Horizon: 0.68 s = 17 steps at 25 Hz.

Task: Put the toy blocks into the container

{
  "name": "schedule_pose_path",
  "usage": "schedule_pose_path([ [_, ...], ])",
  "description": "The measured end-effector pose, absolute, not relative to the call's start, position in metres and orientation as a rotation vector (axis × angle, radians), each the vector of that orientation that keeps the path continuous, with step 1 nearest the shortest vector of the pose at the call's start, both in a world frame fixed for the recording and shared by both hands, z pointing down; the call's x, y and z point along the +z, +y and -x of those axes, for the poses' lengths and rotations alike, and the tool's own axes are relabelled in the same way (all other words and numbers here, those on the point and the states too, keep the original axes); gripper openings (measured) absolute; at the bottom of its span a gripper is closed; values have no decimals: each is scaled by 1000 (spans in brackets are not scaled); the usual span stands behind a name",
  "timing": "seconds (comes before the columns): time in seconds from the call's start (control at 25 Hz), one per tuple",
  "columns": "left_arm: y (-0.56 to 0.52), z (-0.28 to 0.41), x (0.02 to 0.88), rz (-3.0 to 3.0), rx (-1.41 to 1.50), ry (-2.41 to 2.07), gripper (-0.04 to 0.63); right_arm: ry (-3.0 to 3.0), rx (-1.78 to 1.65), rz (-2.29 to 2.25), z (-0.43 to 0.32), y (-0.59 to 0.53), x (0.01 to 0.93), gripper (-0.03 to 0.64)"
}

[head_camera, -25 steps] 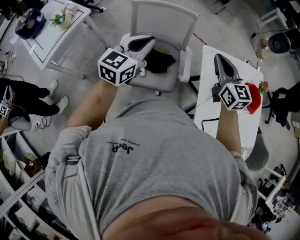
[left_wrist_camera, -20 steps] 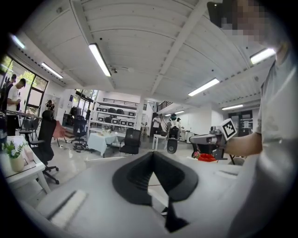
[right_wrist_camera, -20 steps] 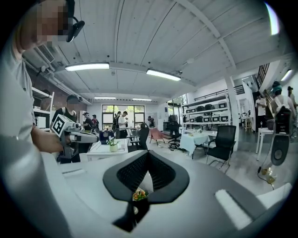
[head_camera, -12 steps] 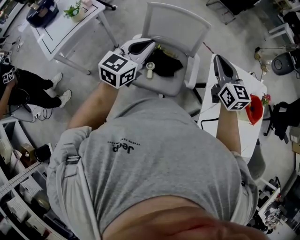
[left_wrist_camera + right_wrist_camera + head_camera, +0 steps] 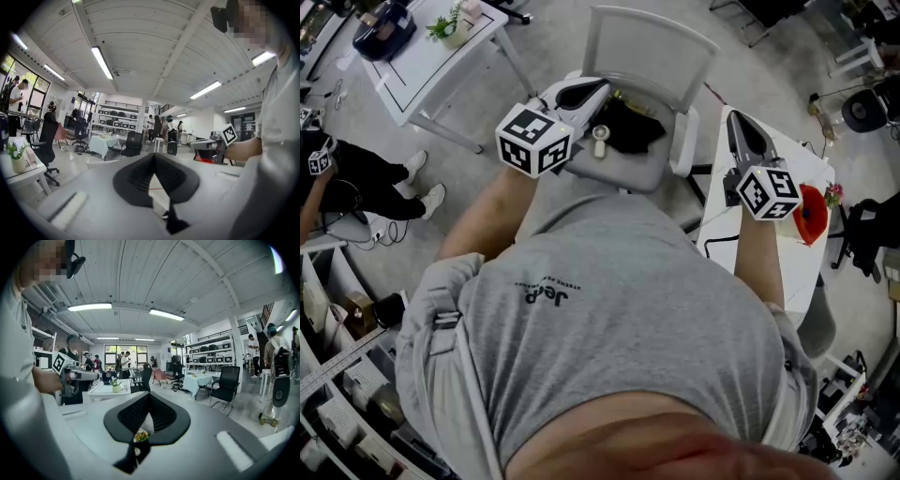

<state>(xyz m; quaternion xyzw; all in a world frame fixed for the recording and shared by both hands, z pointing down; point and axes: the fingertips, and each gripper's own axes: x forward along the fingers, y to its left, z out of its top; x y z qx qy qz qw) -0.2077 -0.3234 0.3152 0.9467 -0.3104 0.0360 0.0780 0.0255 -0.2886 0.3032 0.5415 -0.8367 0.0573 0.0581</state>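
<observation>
Over the seat of the grey chair (image 5: 649, 54) you hold the left gripper (image 5: 586, 89) about level. Its fingers (image 5: 140, 171) are pressed together at the tips with nothing between them.

The right gripper (image 5: 742, 127) hangs over the near end of the white counter (image 5: 717, 202). The right gripper view shows its fingers (image 5: 159, 413) also closed and empty.

Neither toy blocks nor a container shows in any view, so their bearing from the fingers and their long axis cannot be recorded.

- On the chair seat: a dark bundle (image 5: 630, 127) and a small white round item (image 5: 600, 137).
- On the counter's far side: a red object (image 5: 811, 217).

Judgement: if the blocks are on the counter, your right hand is the nearer one, and the left would have to cross the chair's armrest (image 5: 680, 141), which stands between the two grippers.

Room to move is open floor to your left. The counter's long edge runs close along your right forearm, so clearance there is tight.
</observation>
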Motion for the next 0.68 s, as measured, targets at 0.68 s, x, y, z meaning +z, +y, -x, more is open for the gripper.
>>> schedule_pose_path([
  [0.68, -317, 207, 314, -2825, 90, -924, 57, -2545, 166, -1624, -25, -283, 301, 2],
])
